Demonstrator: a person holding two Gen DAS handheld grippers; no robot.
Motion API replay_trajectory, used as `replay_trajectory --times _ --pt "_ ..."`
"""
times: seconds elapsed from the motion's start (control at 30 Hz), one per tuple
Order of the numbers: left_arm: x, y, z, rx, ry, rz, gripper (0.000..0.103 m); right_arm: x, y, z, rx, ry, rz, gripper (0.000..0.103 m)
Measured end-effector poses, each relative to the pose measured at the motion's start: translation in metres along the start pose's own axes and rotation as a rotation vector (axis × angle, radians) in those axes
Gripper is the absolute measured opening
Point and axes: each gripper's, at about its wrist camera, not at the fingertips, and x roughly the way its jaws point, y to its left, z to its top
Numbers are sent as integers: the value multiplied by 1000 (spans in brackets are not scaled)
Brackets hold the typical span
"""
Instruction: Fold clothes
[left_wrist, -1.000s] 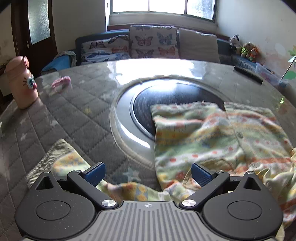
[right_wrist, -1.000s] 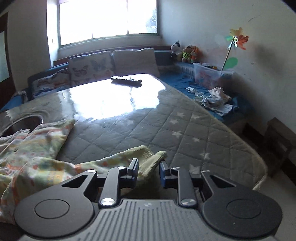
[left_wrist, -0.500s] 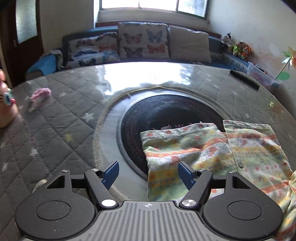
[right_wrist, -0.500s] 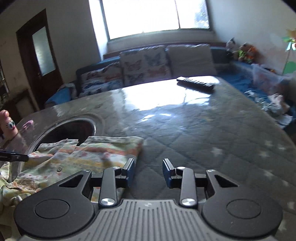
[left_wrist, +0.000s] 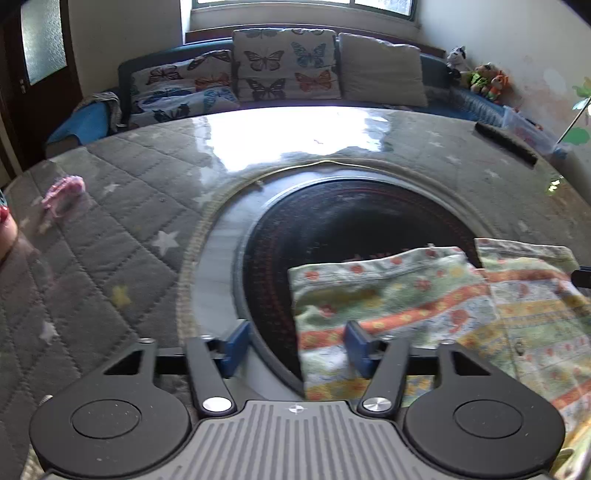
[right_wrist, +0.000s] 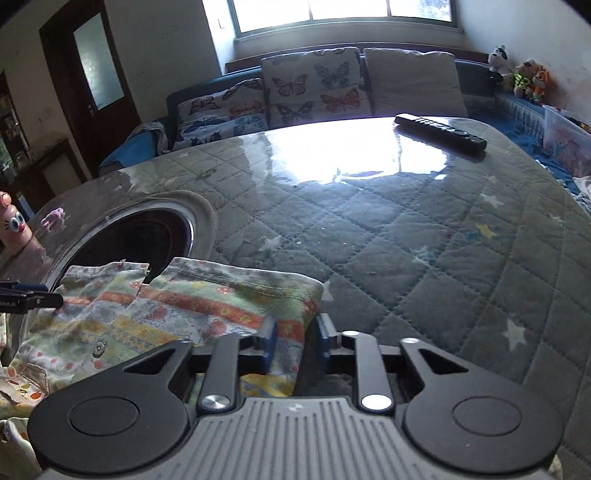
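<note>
Right wrist view: a child's patterned garment (right_wrist: 192, 306) lies spread on the quilted bench (right_wrist: 406, 240), its far edge overlapping the dark round inset (right_wrist: 147, 236). The right gripper (right_wrist: 293, 341), a second ago at a loose corner near the bench edge, now straddles the garment's right edge, jaws closing with cloth between them, though whether the pads already pinch is unclear. In the left wrist view the left gripper (left_wrist: 297, 349), earlier wide above a rumpled sleeve, is closing around the left edge (left_wrist: 299, 332), which runs between its blue pads without touching them. Both sides look set for a lift and fold. A remote (right_wrist: 439, 131) lies well apart
</note>
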Motion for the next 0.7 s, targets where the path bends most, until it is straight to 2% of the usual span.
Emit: replay_trajectory --times 0.03,0.13,0.3,0.4,0.47,0.53,0.6,0.7 --pt "-1 1 0 2 0 -1 48 1 2 1 -7 0 1 18" --pt "-4 -2 -2 25 -5 4 48 5 6 5 -25 0 7 16" --pt "-7 -9 -7 52 -23 -40 49 6 5 6 -25 -1 7 17" --pt "-2 -9 -4 46 -22 -41 49 7 4 7 -28 -5 -1 17" --pt "0 -8 -1 39 -22 -52 46 8 5 8 -38 -3 -1 18" --pt "0 -11 0 58 -29 -79 19 9 6 8 -48 -1 0 16" --pt "1 -16 1 81 -34 -95 7 10 9 11 -61 0 3 7" --pt "-4 -13 5 72 -68 -87 4 11 15 20 -92 -21 6 6"
